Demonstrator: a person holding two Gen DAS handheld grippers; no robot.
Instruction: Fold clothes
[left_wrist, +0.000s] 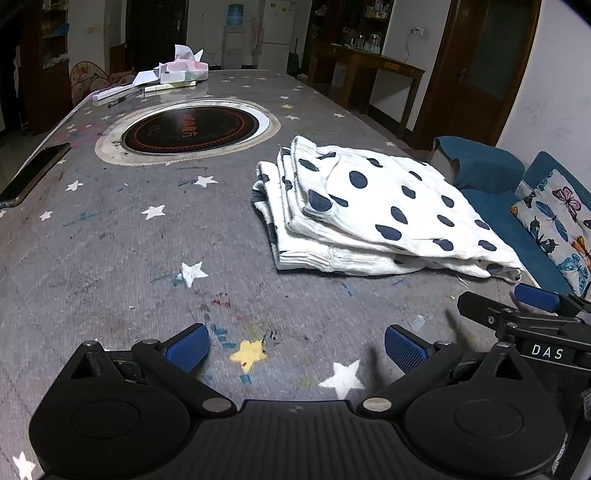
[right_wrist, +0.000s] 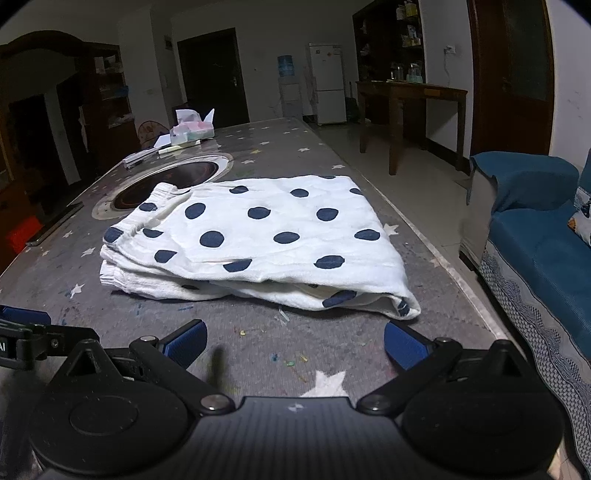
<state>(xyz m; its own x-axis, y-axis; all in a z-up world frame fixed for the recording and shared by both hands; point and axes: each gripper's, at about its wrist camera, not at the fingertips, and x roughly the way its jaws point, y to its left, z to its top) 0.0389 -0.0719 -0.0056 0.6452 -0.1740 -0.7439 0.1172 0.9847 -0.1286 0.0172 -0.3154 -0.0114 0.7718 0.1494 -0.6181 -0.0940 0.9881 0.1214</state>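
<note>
You hold both grippers low over the near edge of the star-printed table (left_wrist: 110, 236), side by side and level, each pointing across the top toward the folded garment. Your left gripper (left_wrist: 296, 349) has its blue-padded fingers (left_wrist: 188, 349) spread wide with nothing between them, hovering over bare tablecloth near a yellow star (left_wrist: 249, 353). Your right gripper (right_wrist: 295, 347) is likewise spread and empty, its fingers (right_wrist: 404, 347) just short of the cloth; in the left wrist view it shows at the right edge (left_wrist: 537, 299).

The white polka-dot garment (right_wrist: 258, 236), folded in several layers with an elastic waistband (right_wrist: 147, 225) turned to the left, lies flat toward the table's right edge, apart from both grippers. Beyond it sits the round inset hotplate (left_wrist: 186, 130) at the table's middle, a tissue box (left_wrist: 184, 70) at the far edge, and a phone (left_wrist: 35, 173) at the left edge. A blue sofa (right_wrist: 535, 236) stands off to the right.
</note>
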